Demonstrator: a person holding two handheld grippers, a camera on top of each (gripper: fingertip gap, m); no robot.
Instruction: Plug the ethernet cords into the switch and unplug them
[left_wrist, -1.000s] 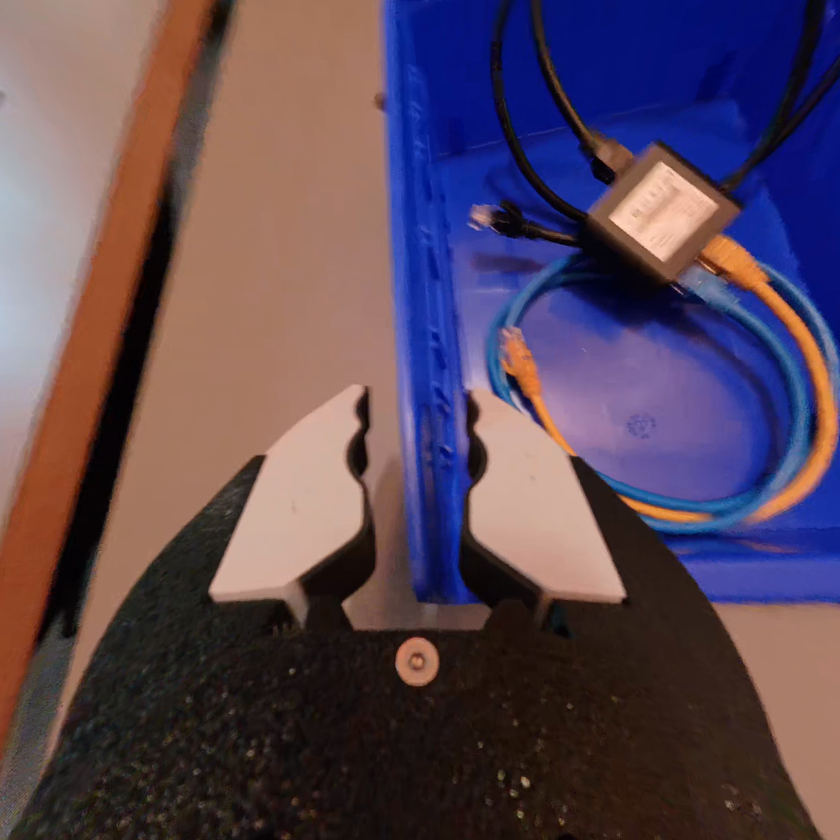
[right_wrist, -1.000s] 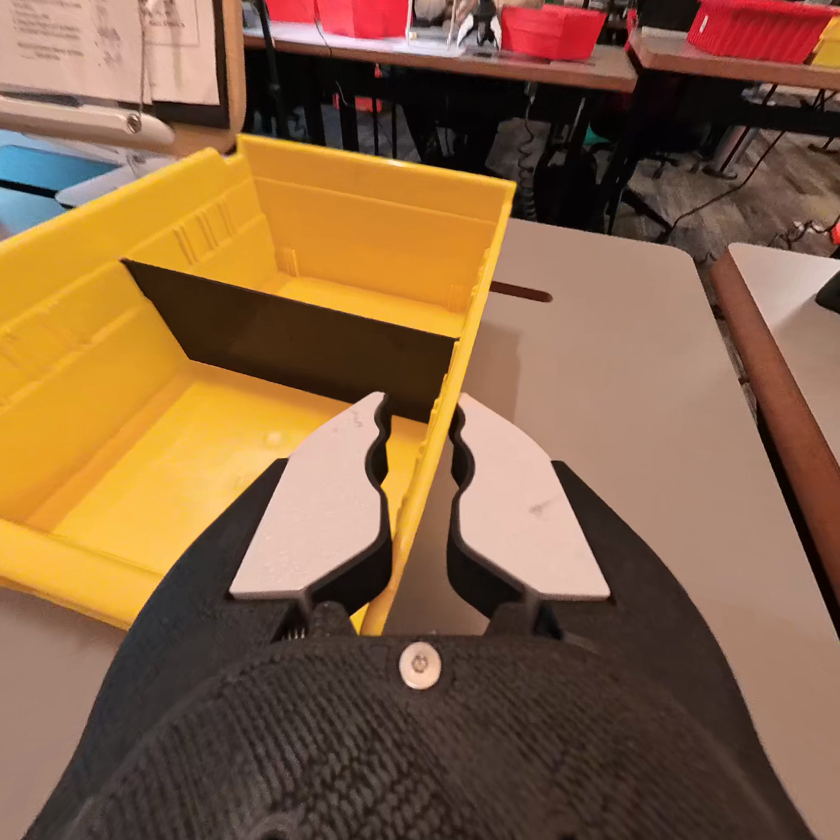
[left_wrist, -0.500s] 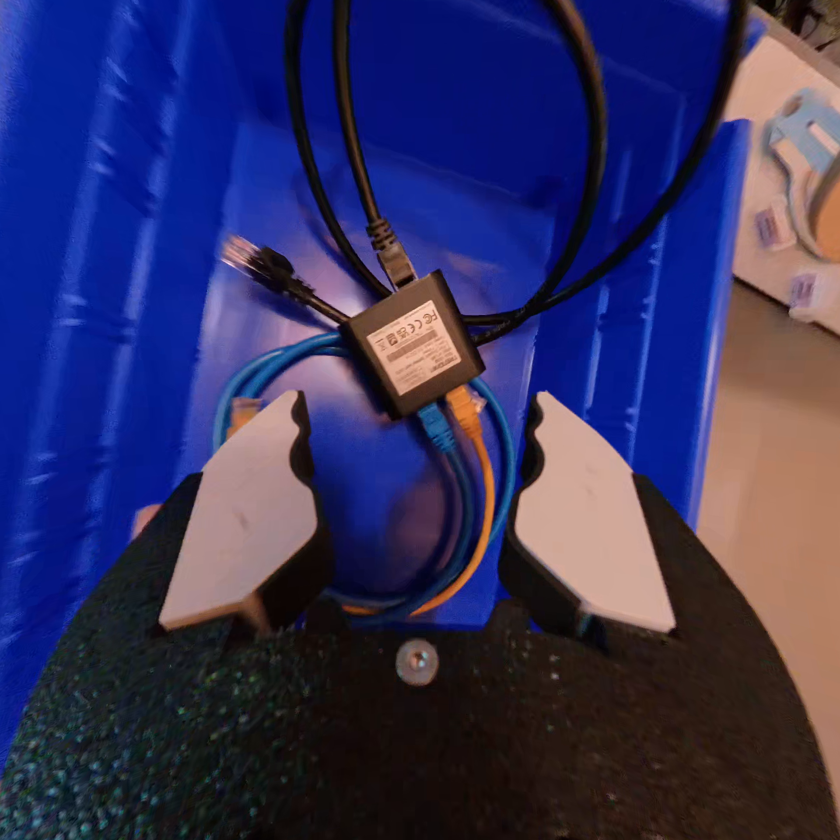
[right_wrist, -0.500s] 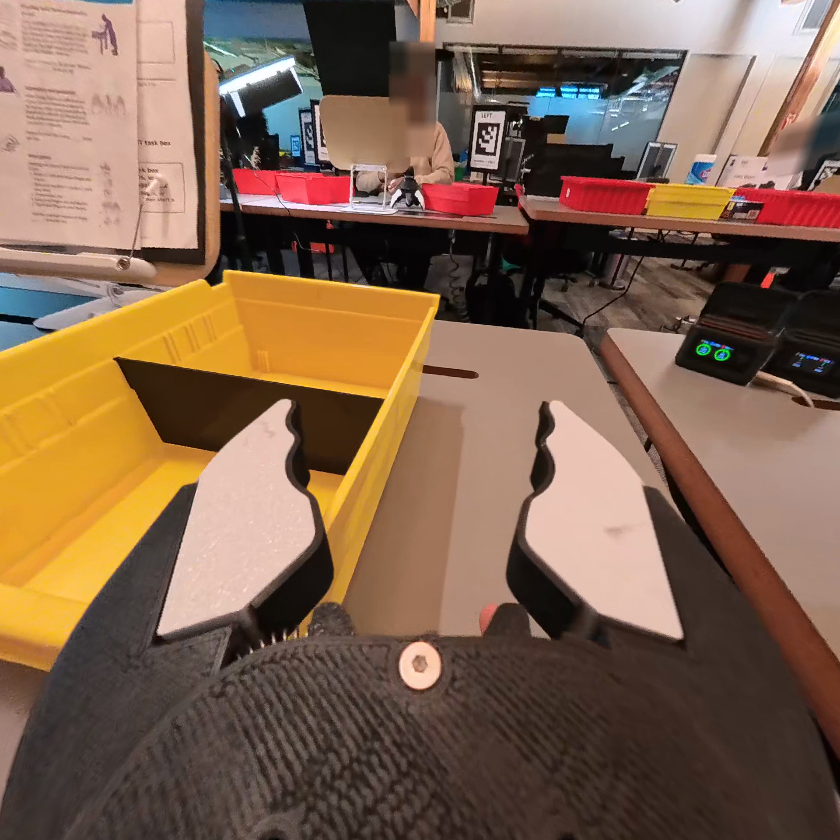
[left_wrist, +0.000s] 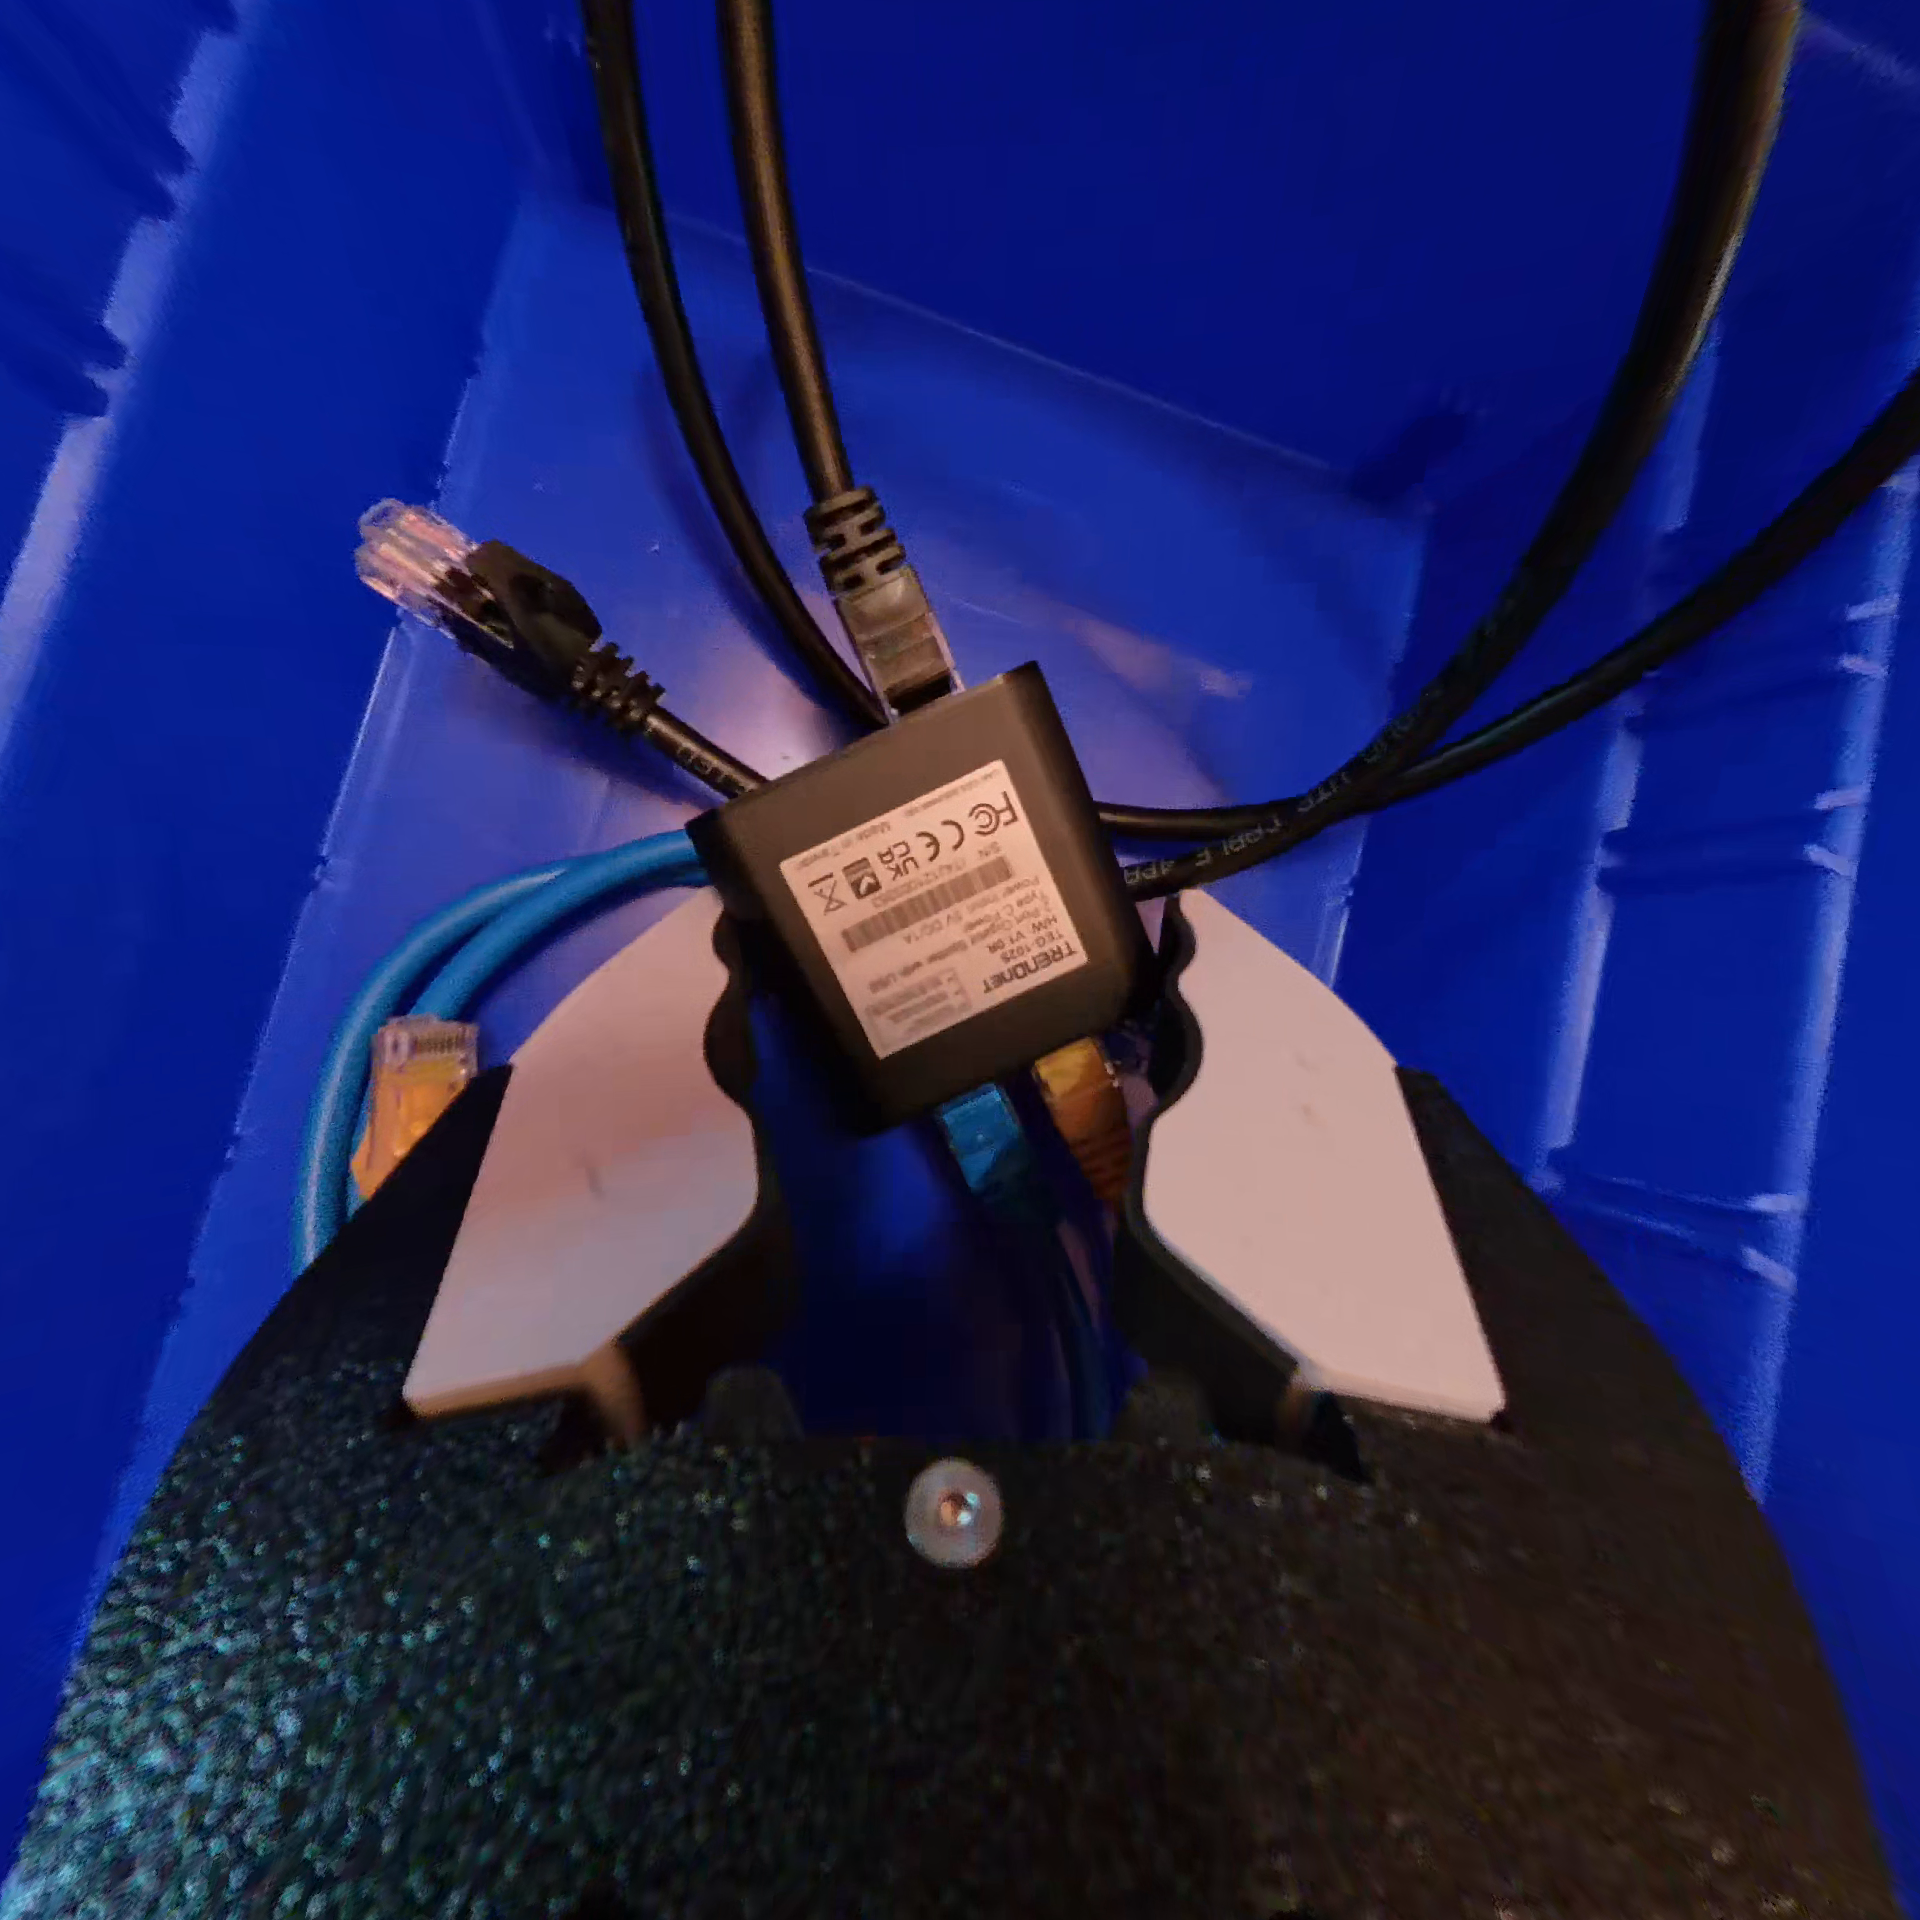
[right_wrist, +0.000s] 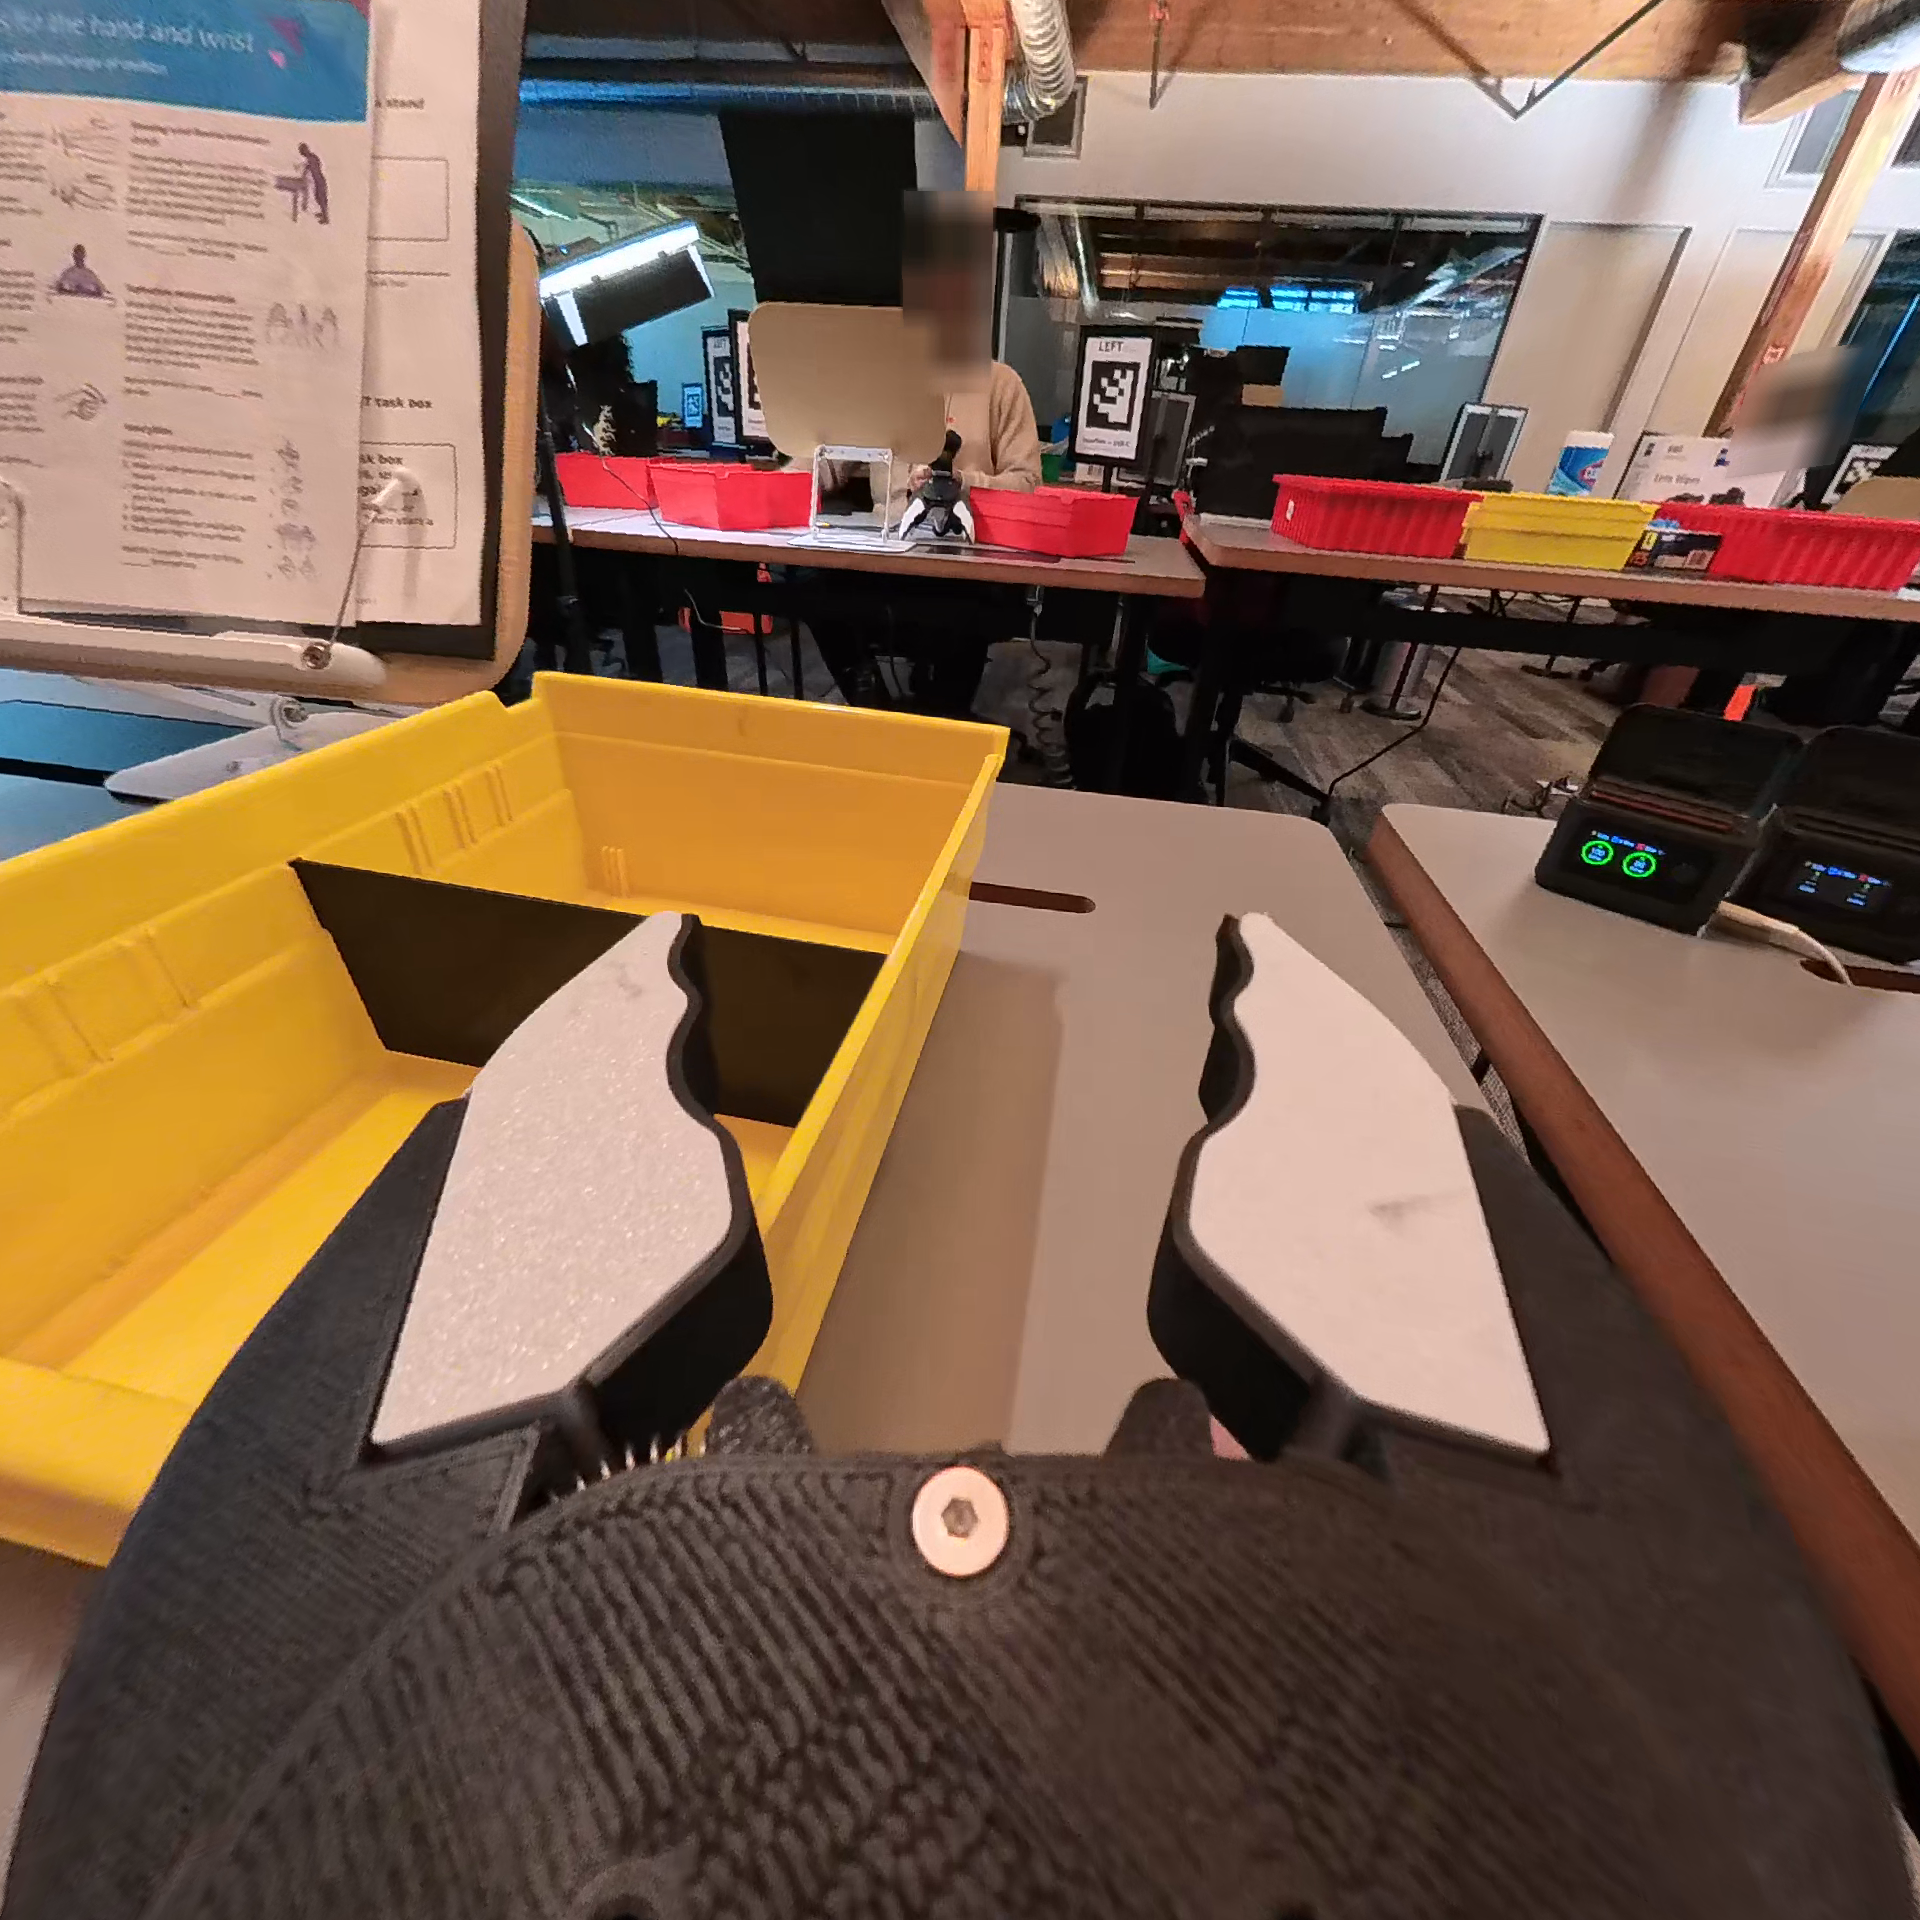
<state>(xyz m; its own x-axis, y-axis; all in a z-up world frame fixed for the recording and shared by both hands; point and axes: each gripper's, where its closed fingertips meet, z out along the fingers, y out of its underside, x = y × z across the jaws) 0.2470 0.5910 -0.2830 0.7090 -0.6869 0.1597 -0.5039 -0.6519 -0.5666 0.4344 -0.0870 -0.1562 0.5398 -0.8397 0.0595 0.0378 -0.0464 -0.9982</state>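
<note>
A small black switch (left_wrist: 925, 914) with a white label lies on the floor of a blue bin (left_wrist: 1558, 312). A blue cord (left_wrist: 982, 1143) and an orange cord (left_wrist: 1086, 1132) are plugged into its near side, and a black cord (left_wrist: 894, 634) into its far side. A loose black plug (left_wrist: 468, 592) and a loose orange plug (left_wrist: 416, 1081) lie to the left. My left gripper (left_wrist: 945, 914) is open, its fingers on either side of the switch and close to it. My right gripper (right_wrist: 956, 935) is open and empty above the grey table (right_wrist: 1091, 1143).
A yellow bin (right_wrist: 779, 748) with a black divider (right_wrist: 499, 956) stands left of my right gripper. A second table with two small black devices (right_wrist: 1662, 862) is at the right. A stand holding paper sheets (right_wrist: 208, 312) is at the far left. People sit at tables behind. My hands' fingertips stand some 70 cm from each other. My left gripper's tips are some 5 cm from the loose orange plug (left_wrist: 416, 1081).
My left gripper moved from the bin's outer wall into the bin, opened, and came down around the switch. My right gripper opened wide and tilted upward.
</note>
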